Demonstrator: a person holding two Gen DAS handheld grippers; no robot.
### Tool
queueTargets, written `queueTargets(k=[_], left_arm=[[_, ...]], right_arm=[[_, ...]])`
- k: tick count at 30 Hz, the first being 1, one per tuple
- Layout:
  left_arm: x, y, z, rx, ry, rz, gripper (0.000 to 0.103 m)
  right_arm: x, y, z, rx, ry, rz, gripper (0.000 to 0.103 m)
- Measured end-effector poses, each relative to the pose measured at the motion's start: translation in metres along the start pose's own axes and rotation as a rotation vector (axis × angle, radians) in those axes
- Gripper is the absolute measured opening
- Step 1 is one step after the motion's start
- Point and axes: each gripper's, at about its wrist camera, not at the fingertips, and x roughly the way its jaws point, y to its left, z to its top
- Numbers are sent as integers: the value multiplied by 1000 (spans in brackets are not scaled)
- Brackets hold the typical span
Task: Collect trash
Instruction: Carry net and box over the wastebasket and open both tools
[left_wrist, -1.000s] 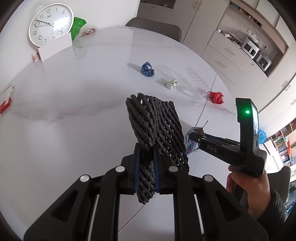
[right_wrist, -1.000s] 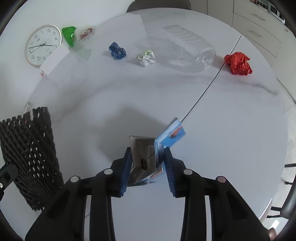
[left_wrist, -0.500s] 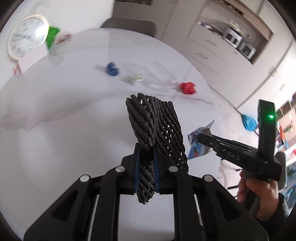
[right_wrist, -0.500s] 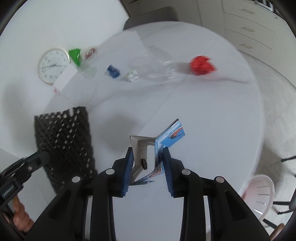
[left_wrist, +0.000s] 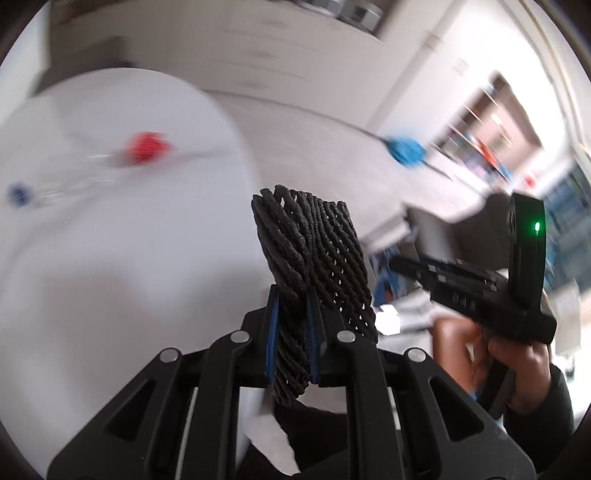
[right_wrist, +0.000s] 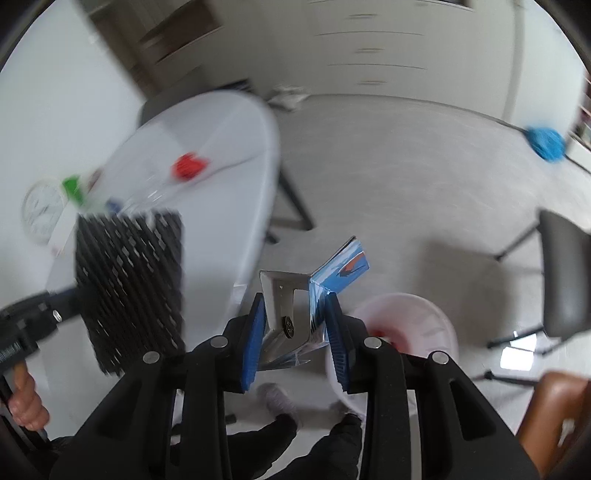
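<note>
Both views have swung off the table (right_wrist: 207, 155) since half a second ago: then I was looking across the tabletop, now I'm turned right, toward the floor. Everything is motion-blurred, so I'm mid-turn.

My left gripper (left_wrist: 291, 332) is closed tight on the black foam net (left_wrist: 314, 251), blue pads pinching its lower end, the mesh sticking up past the tips. Same grip as before, no slip. My right gripper (right_wrist: 295, 332) is clamped on the flattened blue carton (right_wrist: 314, 291), silver inside facing me, blue flap fanning up to the right. Also unchanged in the grip.

New in the right view: a pale pink bin (right_wrist: 402, 332) on the floor, just beyond and right of the carton, something red showing inside it. It looks like where the trash goes. The carton is nearly over its near rim, the net further left, above the table edge.

So I judge: pickup done for these two, now carrying to the bin. Next is centre over the opening and release, carton first.

Left on the table, far left: red crumpled wad (right_wrist: 188, 166), a clear bottle (blurred), a blue scrap (left_wrist: 18, 194). Green thing by the clock (right_wrist: 40, 214) is unclear. More trips needed.
</note>
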Motion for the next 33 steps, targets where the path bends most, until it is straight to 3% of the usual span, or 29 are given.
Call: queueTargets(k=[3, 11, 13, 15, 17, 21, 26, 30, 33], left_arm=[[50, -37, 12, 68, 101, -69, 13], [168, -97, 24, 116, 310, -104, 14], [187, -104, 24, 106, 353, -117, 18], [200, -111, 23, 93, 379, -116, 38], [205, -116, 19, 83, 380, -106, 59], [210, -122, 21, 73, 377, -85, 72], [197, -110, 20, 33, 369, -40, 83], [169, -97, 25, -21, 281, 12, 93], [148, -86, 29, -56, 218, 34, 94]], right_arm=[[-15, -48, -9, 82, -19, -37, 33], [-36, -129, -31, 210, -21, -88, 33], [-35, -146, -34, 224, -11, -86, 33], [-34, -155, -35, 229, 0, -81, 33], [-33, -163, -34, 229, 7, -73, 33], [-25, -170, -33, 227, 22, -49, 34], [-15, -169, -30, 212, 42, -19, 34], [-2, -161, -30, 183, 76, 13, 36], [10, -151, -32, 157, 106, 40, 36]])
